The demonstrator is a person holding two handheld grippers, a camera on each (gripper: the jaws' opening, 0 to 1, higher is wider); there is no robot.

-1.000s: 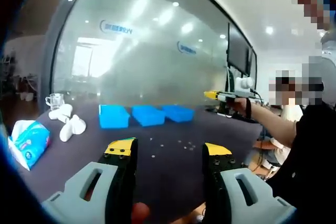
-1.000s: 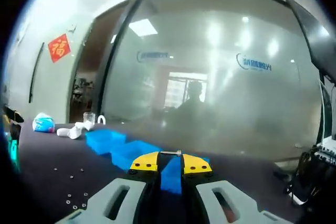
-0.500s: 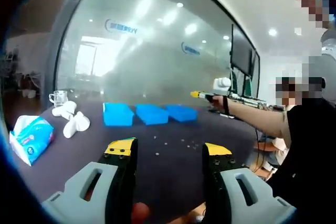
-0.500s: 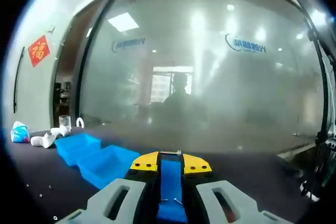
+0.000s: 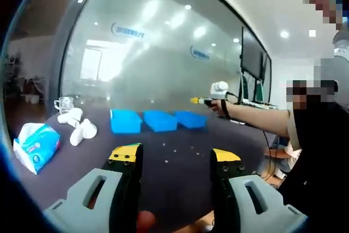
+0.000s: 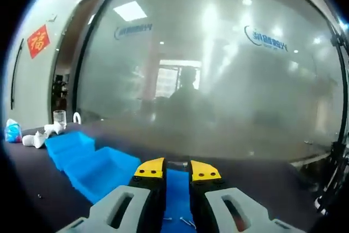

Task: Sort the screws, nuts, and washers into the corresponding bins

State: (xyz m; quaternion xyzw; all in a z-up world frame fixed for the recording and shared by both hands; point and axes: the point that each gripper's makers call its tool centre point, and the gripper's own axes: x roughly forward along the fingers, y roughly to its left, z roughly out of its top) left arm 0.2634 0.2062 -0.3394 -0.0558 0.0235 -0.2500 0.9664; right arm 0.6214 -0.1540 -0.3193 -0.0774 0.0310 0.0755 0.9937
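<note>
Three blue bins stand in a row on the dark table: left bin (image 5: 125,121), middle bin (image 5: 161,120), right bin (image 5: 191,119). Small screws, nuts and washers (image 5: 174,148) lie scattered in front of them. My left gripper (image 5: 174,155) hangs open over the table's near part, with nothing in it. A person's hand holds my right gripper (image 5: 203,101) above the right bin (image 6: 177,200). In the right gripper view my right gripper (image 6: 177,168) is shut on a thin screw (image 6: 177,162) across its tips. A few screws (image 6: 185,222) lie in that bin below.
A tissue pack (image 5: 34,144) lies at the table's left, with white objects (image 5: 82,129) and a glass mug (image 5: 64,103) behind it. A frosted glass wall (image 5: 163,53) runs behind the table. A person (image 5: 319,151) stands at the right.
My right gripper has carried the screw leftward and forward until it is over the right bin, which now lies straight under its jaws. The left gripper has stayed open and almost still.
</note>
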